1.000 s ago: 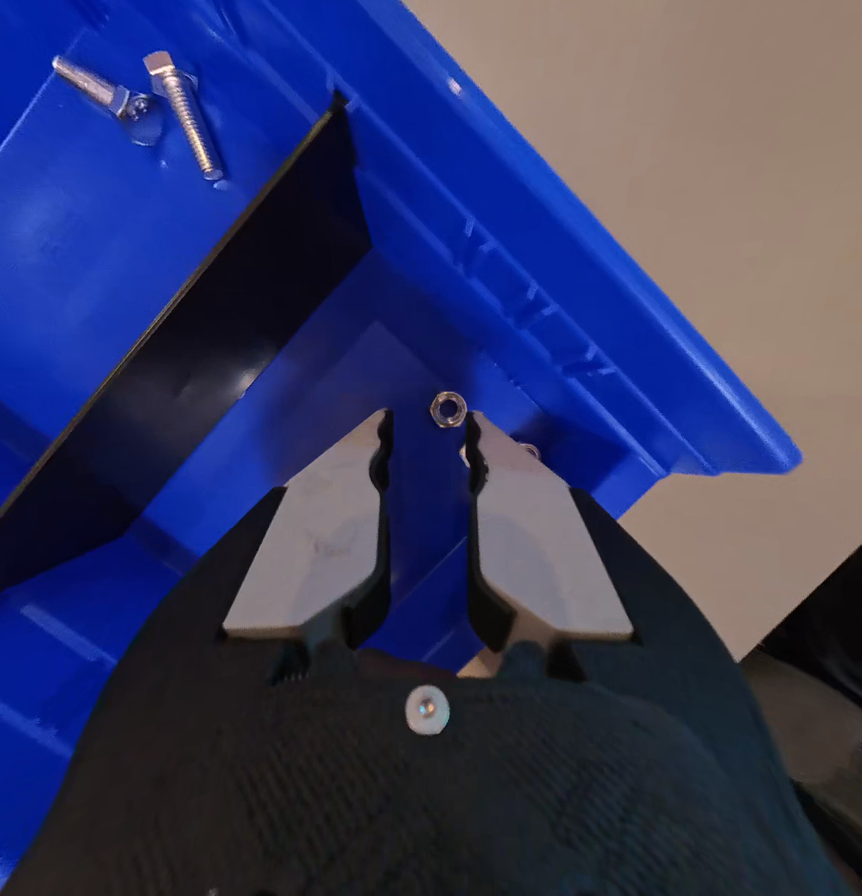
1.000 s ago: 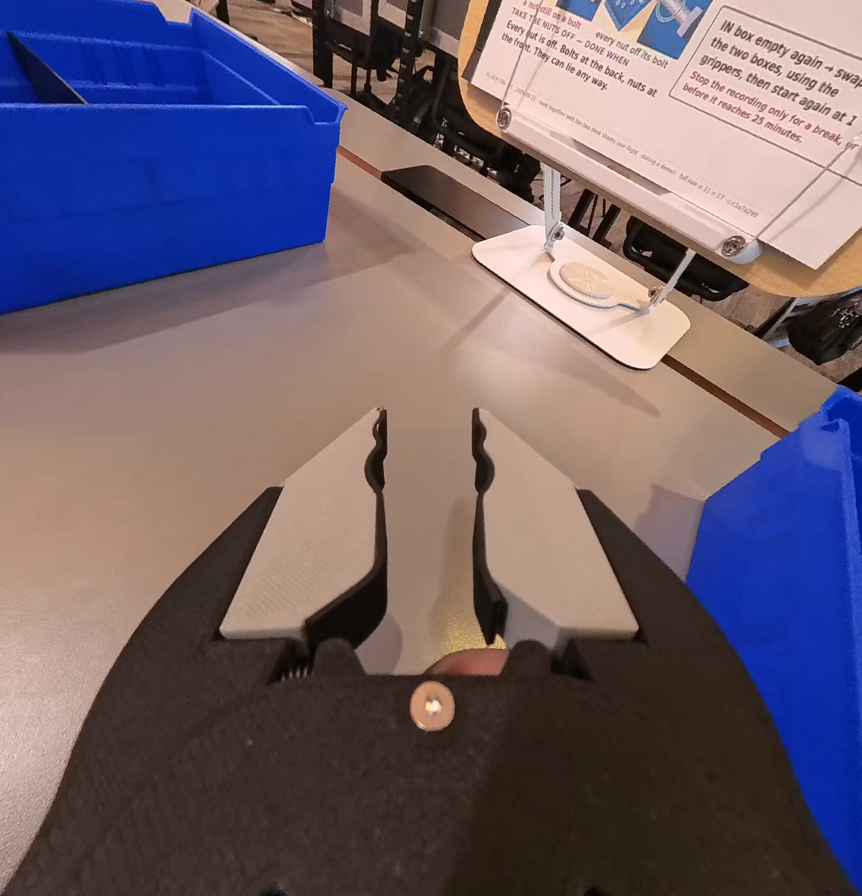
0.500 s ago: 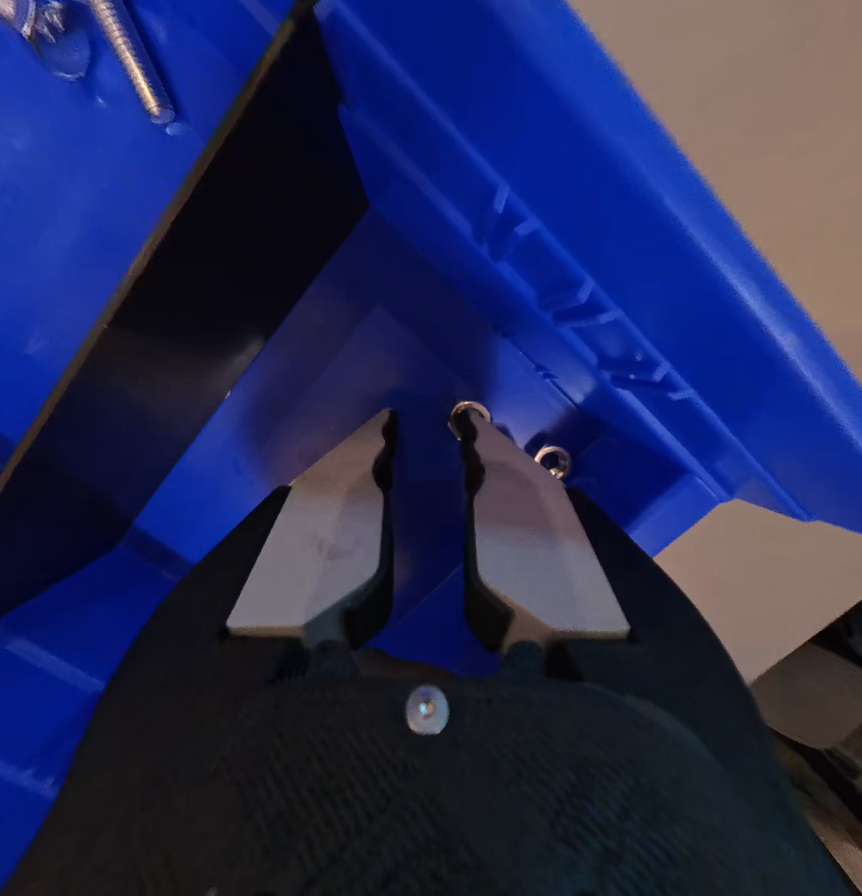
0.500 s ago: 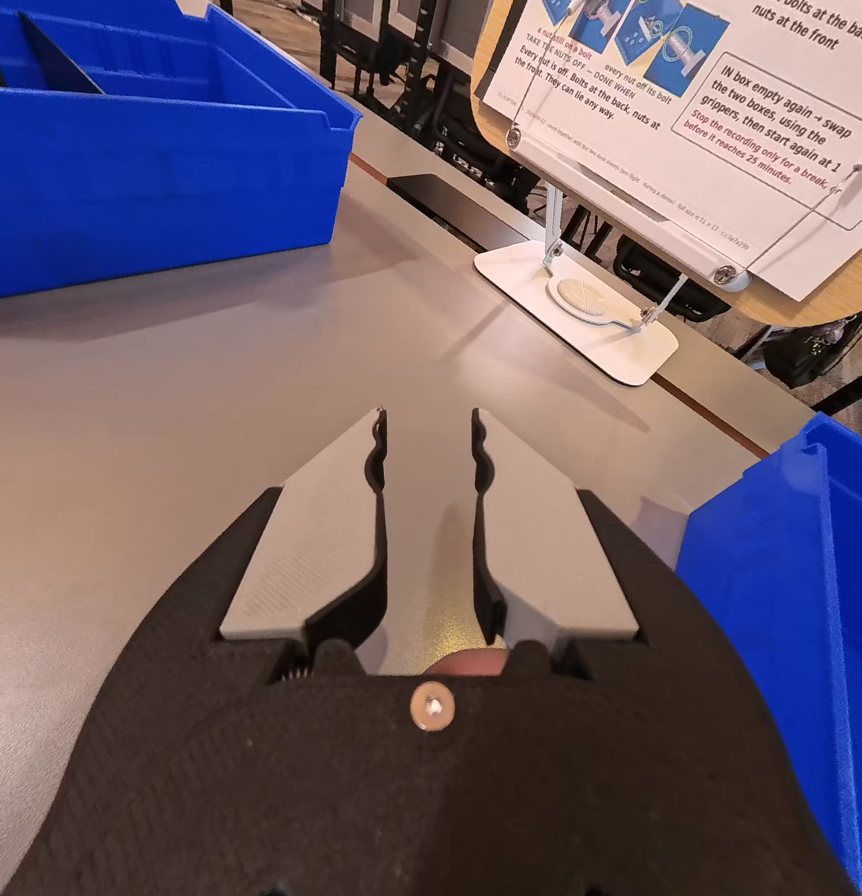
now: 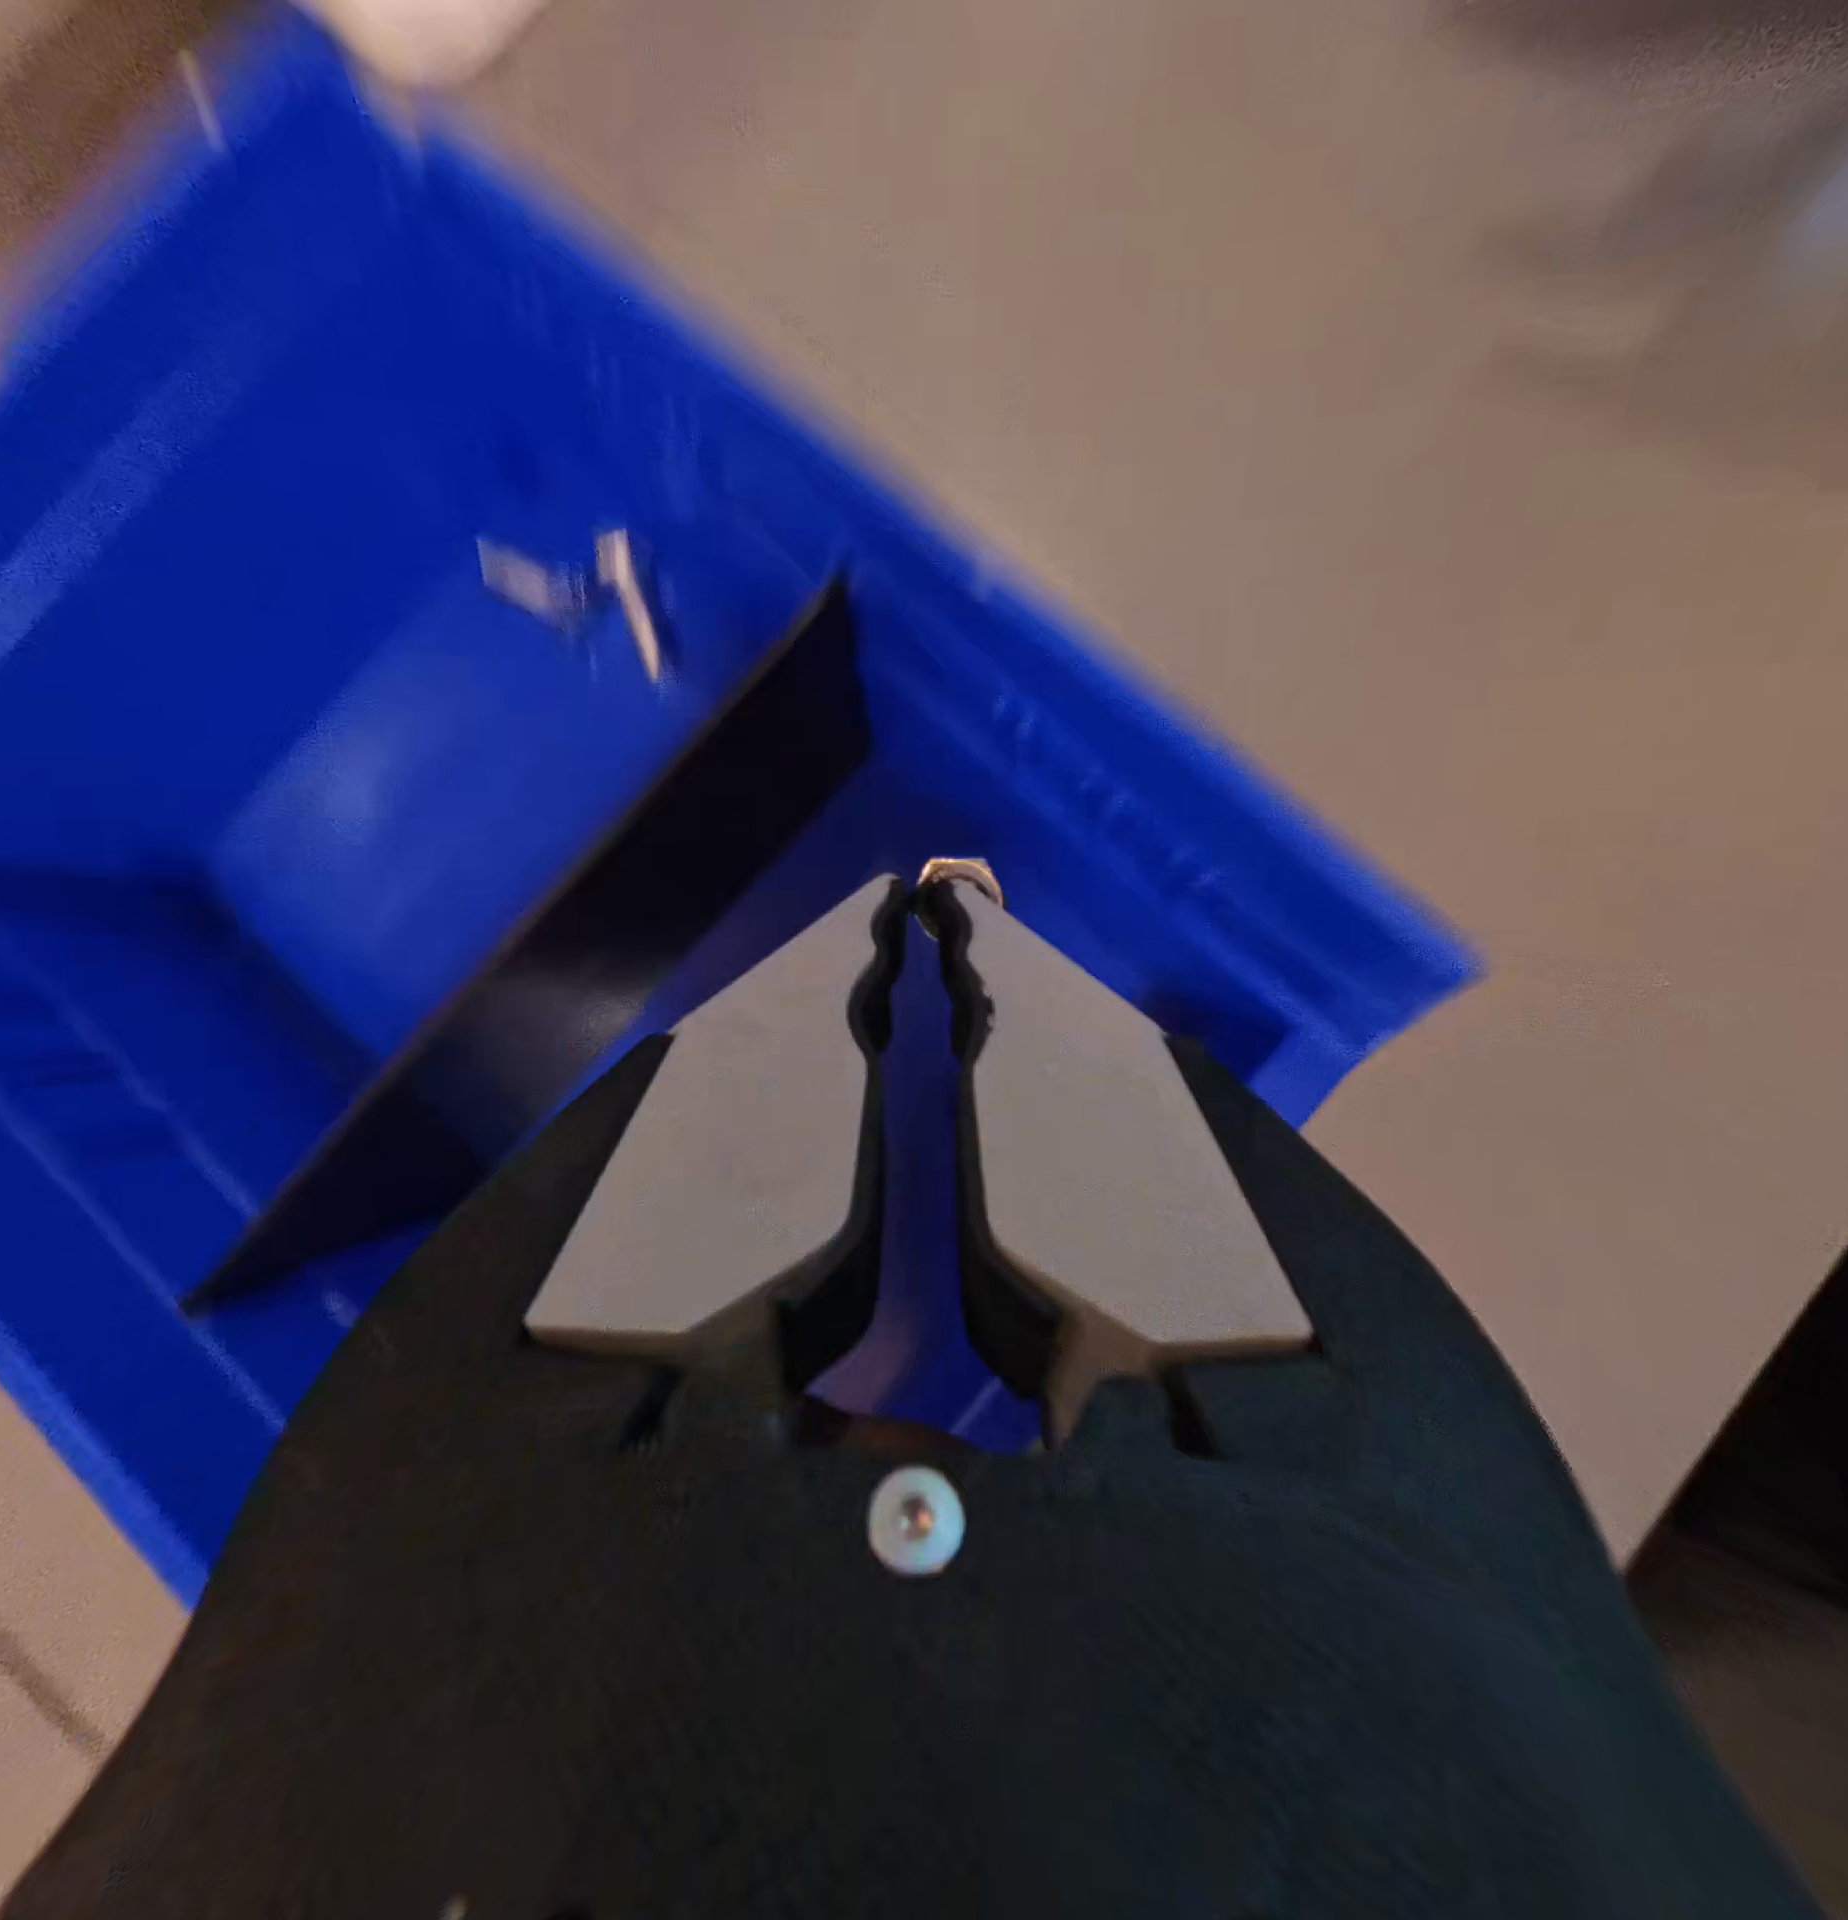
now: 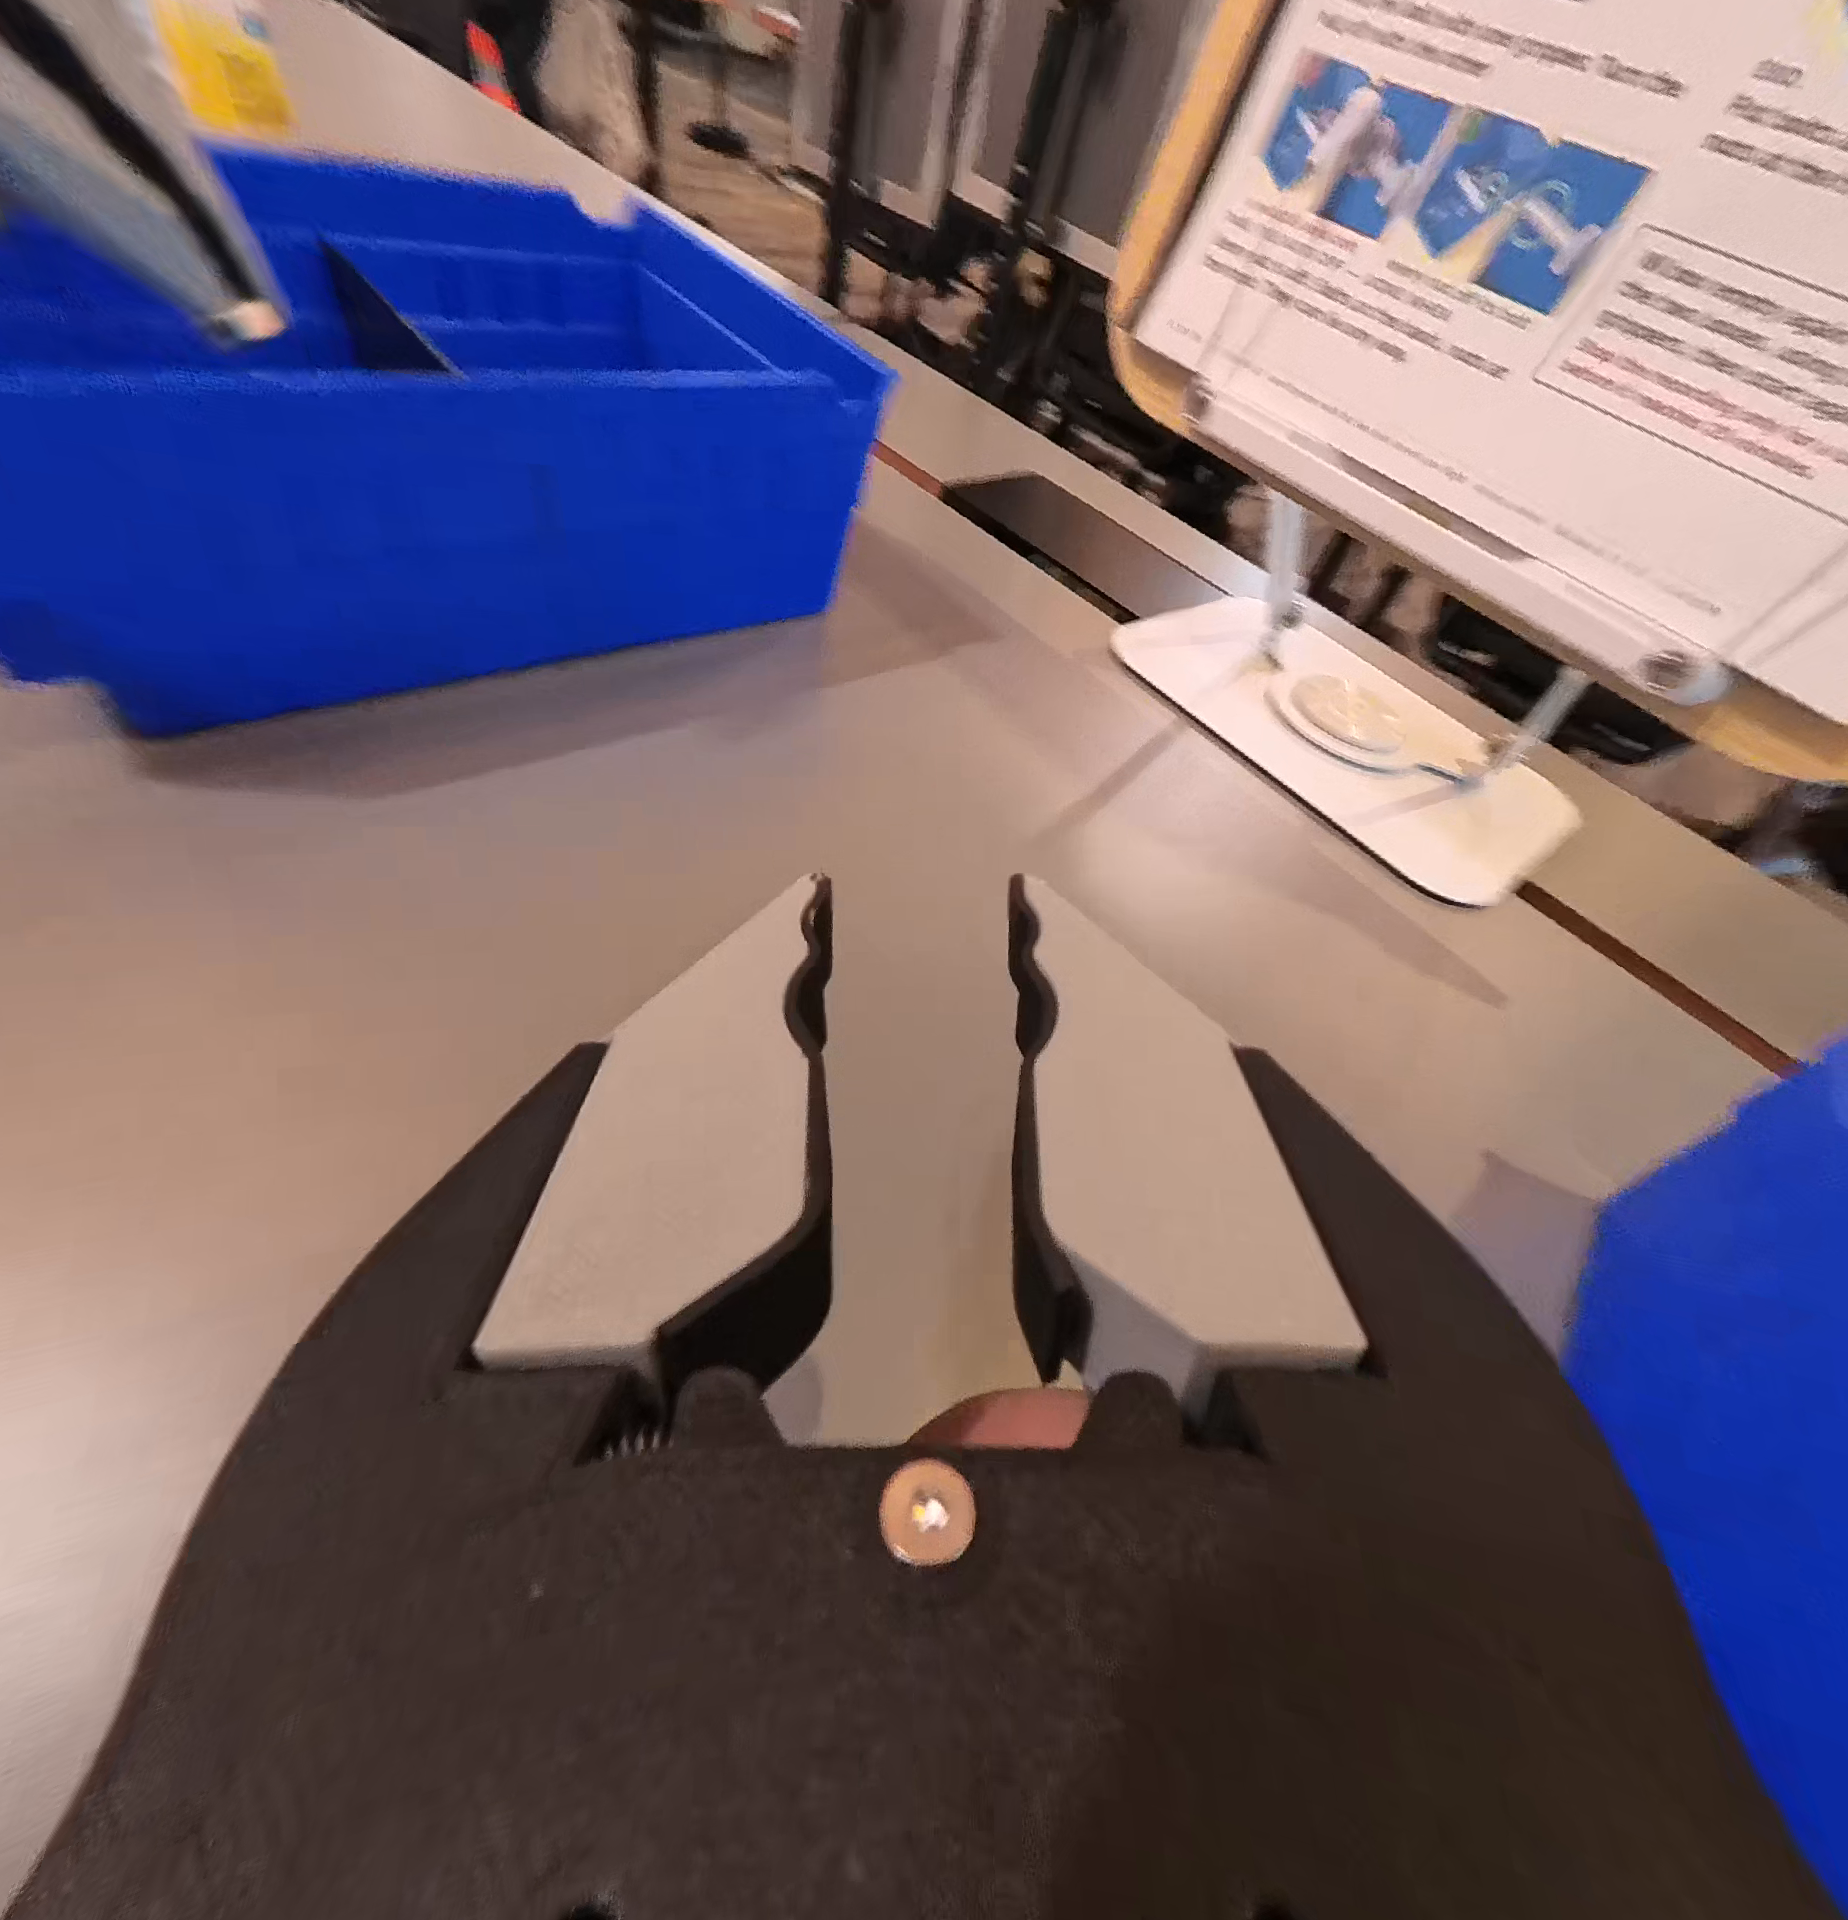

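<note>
My left gripper (image 5: 925,899) is shut on a small metal nut (image 5: 959,878) at its fingertips and holds it above the blue bin (image 5: 1159,831), over the compartment in front of the black divider (image 5: 629,945). Two bolts (image 5: 598,603) lie blurred in the compartment behind the divider. In the right wrist view the left gripper (image 6: 236,317) shows far off with the nut over the same blue bin (image 6: 400,520). My right gripper (image 6: 915,904) is open and empty, low over the grey table (image 6: 380,987).
A second blue bin (image 6: 1751,1455) stands close at the right of the right gripper. A white stand (image 6: 1346,738) carrying a printed instruction board (image 6: 1585,291) is at the table's far edge. A dark slot (image 6: 1065,525) sits in the tabletop.
The left gripper has closed on the nut and lifted it up out of the bin's front compartment. The right gripper has stayed open and shifted slightly, its view turning toward the bin.
</note>
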The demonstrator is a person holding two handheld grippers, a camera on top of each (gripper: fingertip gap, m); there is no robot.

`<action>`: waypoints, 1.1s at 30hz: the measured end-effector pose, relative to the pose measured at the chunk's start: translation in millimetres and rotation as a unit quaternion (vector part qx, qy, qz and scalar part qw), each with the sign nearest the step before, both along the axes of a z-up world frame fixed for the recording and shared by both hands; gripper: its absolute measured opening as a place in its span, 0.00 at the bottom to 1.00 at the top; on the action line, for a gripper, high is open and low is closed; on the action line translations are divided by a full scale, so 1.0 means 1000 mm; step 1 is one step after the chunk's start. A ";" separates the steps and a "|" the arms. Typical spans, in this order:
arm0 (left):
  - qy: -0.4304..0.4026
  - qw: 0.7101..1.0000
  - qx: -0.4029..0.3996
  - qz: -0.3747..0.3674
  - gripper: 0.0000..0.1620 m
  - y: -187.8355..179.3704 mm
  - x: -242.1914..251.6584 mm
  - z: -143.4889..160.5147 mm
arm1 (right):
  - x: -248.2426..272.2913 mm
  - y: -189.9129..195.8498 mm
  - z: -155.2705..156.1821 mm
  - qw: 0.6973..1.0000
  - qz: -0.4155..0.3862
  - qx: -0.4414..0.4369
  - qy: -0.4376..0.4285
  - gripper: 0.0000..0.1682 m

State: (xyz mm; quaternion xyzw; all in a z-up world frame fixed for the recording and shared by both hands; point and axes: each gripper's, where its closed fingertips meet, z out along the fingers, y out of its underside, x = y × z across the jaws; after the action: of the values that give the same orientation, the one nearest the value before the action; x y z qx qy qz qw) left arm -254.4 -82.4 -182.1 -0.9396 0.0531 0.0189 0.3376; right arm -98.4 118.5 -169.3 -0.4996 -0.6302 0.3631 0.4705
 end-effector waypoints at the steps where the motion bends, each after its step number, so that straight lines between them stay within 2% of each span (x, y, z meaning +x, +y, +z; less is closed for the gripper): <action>1: 0.004 0.997 0.068 -0.032 0.02 0.008 0.014 0.023 | 0.000 -0.012 0.004 0.999 0.031 -0.022 0.008 0.17; 4: 0.036 0.970 0.207 -0.118 0.02 0.024 0.067 0.070 | 0.007 -0.060 0.020 0.979 0.158 -0.124 0.030 0.15; 7: 0.122 0.944 0.249 -0.178 0.02 0.039 0.113 0.076 | 0.023 -0.103 0.034 0.929 0.281 -0.239 0.021 0.13; 8: 0.146 0.923 0.278 -0.220 0.02 0.043 0.136 0.080 | 0.028 -0.112 0.038 0.912 0.311 -0.269 0.015 0.10; 10: 0.165 0.879 0.336 -0.297 0.02 0.043 0.180 0.086 | 0.036 -0.123 0.047 0.881 0.351 -0.316 0.012 0.11; 12: 0.165 0.861 0.358 -0.321 0.02 0.047 0.201 0.090 | 0.046 -0.129 0.057 0.845 0.386 -0.371 0.011 0.13; 15: 0.147 0.840 0.402 -0.333 0.02 0.049 0.216 0.103 | 0.063 -0.136 0.072 0.768 0.449 -0.457 -0.013 0.13; 17: 0.155 0.832 0.419 -0.329 0.02 0.051 0.218 0.109 | 0.069 -0.139 0.076 0.739 0.467 -0.485 -0.024 0.16; 21: 0.167 0.828 0.415 -0.338 0.02 0.056 0.225 0.106 | 0.073 -0.148 0.080 0.707 0.485 -0.514 -0.035 0.20; 24: 0.180 0.829 0.405 -0.342 0.02 0.061 0.230 0.100 | 0.075 -0.151 0.083 0.681 0.493 -0.540 -0.043 0.17; 27: 0.186 0.829 0.397 -0.346 0.02 0.066 0.235 0.094 | 0.073 -0.155 0.077 0.680 0.491 -0.541 -0.055 0.09; 30: 0.204 0.832 0.385 -0.344 0.02 0.073 0.234 0.088 | 0.070 -0.152 0.074 0.672 0.485 -0.556 -0.064 0.09; 33: 0.209 0.842 0.371 -0.332 0.02 0.077 0.228 0.083 | 0.063 -0.148 0.068 0.682 0.466 -0.559 -0.067 0.09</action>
State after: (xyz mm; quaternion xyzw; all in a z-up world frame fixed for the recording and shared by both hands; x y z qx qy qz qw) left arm -25.9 -5.5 -99.4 -0.6440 0.4204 0.1200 0.6278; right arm -35.1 -29.0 -101.5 -0.3348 -0.4914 0.7858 -0.1701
